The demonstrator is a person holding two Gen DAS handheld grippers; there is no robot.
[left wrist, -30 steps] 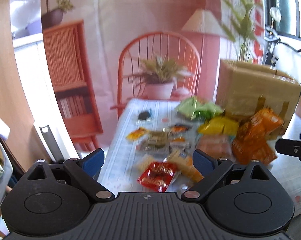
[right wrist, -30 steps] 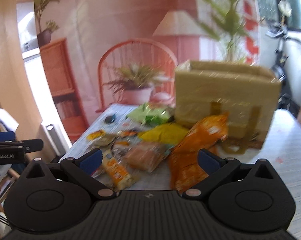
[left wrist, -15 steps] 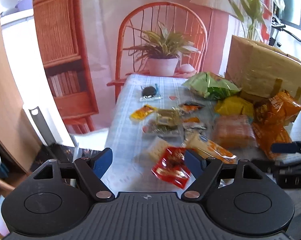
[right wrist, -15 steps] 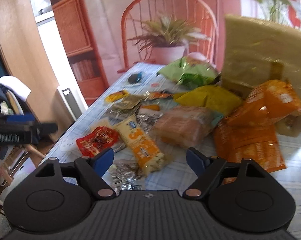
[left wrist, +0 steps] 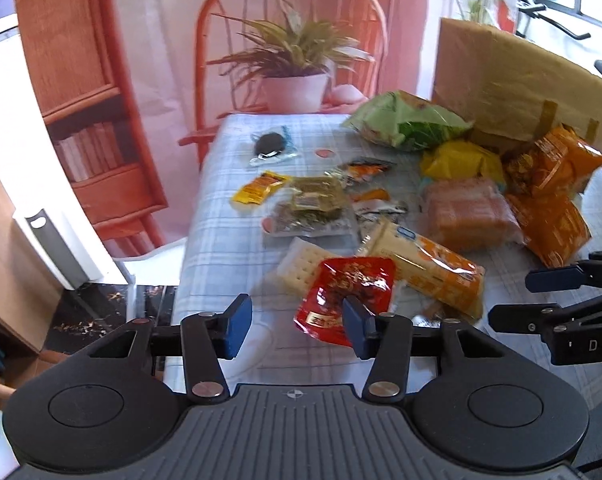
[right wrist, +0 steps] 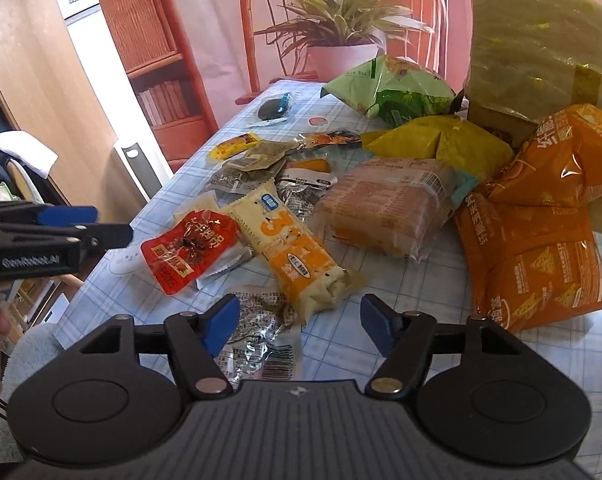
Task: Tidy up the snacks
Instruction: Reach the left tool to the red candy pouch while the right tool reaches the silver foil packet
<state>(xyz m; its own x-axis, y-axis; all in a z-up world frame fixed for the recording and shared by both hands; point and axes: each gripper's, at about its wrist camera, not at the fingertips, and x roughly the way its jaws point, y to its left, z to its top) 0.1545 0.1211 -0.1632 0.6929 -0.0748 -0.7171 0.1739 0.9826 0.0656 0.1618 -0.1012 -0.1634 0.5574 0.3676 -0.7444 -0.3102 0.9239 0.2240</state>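
Foil and plastic snacks (right wrist: pixel 297 248) lie heaped on the checked tablecloth (right wrist: pixel 381 344) before the cardboard box (right wrist: pixel 541 40), so I hold my left gripper (left wrist: pixel 297 320) and right gripper (right wrist: pixel 297 320) low, jaws wide and empty, nearest the red packet (left wrist: pixel 345 292), probably my first pick.

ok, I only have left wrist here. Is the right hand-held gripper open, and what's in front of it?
Observer: Open. The right hand-held gripper has its fingers spread and holds nothing.
Operator: What's nearest to it?
Observer: A clear foil packet with a barcode. It lies flat on the table by the left finger, nearer than the yellow-orange cracker pack.
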